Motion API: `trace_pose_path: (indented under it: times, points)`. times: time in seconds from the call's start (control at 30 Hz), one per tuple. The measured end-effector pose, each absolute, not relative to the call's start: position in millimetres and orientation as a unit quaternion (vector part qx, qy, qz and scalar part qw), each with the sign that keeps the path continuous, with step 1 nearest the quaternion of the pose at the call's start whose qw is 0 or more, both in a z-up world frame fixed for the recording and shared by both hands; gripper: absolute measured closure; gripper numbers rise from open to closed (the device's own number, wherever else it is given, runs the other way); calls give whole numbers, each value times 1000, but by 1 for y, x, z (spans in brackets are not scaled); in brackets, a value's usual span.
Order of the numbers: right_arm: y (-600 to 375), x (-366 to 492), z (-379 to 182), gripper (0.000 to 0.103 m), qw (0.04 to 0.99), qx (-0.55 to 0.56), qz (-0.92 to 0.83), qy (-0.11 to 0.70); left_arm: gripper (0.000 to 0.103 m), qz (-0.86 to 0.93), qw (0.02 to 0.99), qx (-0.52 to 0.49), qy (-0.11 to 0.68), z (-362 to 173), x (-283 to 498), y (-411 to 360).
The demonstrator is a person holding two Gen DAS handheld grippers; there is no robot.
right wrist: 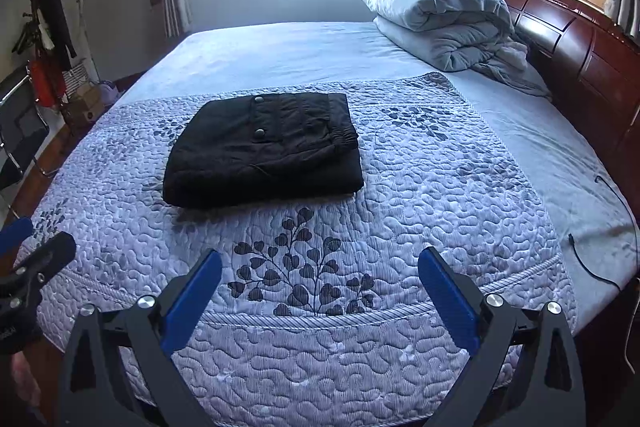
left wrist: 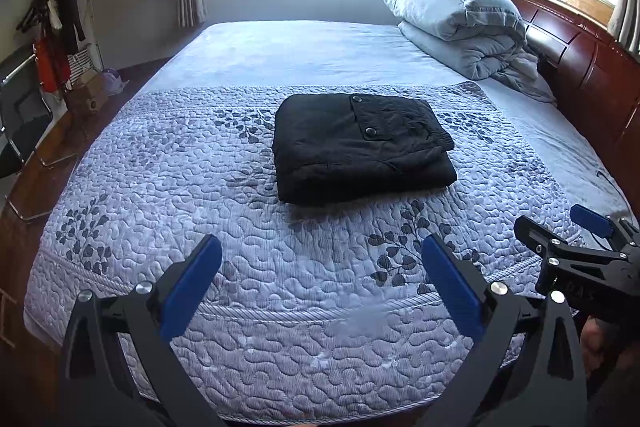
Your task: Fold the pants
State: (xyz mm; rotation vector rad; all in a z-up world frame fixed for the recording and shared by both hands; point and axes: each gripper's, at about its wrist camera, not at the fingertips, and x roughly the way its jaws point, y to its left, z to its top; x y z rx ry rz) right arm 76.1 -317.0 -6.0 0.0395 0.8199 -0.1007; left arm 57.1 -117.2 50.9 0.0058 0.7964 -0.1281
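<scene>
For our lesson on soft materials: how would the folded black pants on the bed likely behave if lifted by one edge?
The pants look like soft, creased cloth, so they would probably sag and unfold. Stacked layers suggest modest weight. Lying flat, they are unlikely to roll.

Black angular left gripper (left wrist: 322, 259) and right gripper (right wrist: 320, 273), blue-padded fingers (left wrist: 192, 285), round silver screws at the joints.
</scene>
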Motion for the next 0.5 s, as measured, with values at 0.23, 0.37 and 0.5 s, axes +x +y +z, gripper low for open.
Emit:
trace_pose_path:
  times: [0.23, 0.37, 0.5]
  points:
    - [-318, 77, -9, 4, 913, 20, -52, 404, 3, -59, 918, 5, 393, 47, 59, -116]
    - [-318, 77, -10, 4, 913, 19, -54, 403, 3, -55, 917, 4, 395, 45, 60, -115]
    - [-318, 77, -10, 4, 913, 19, -55, 403, 3, -55, 917, 7, 394, 44, 60, -114]
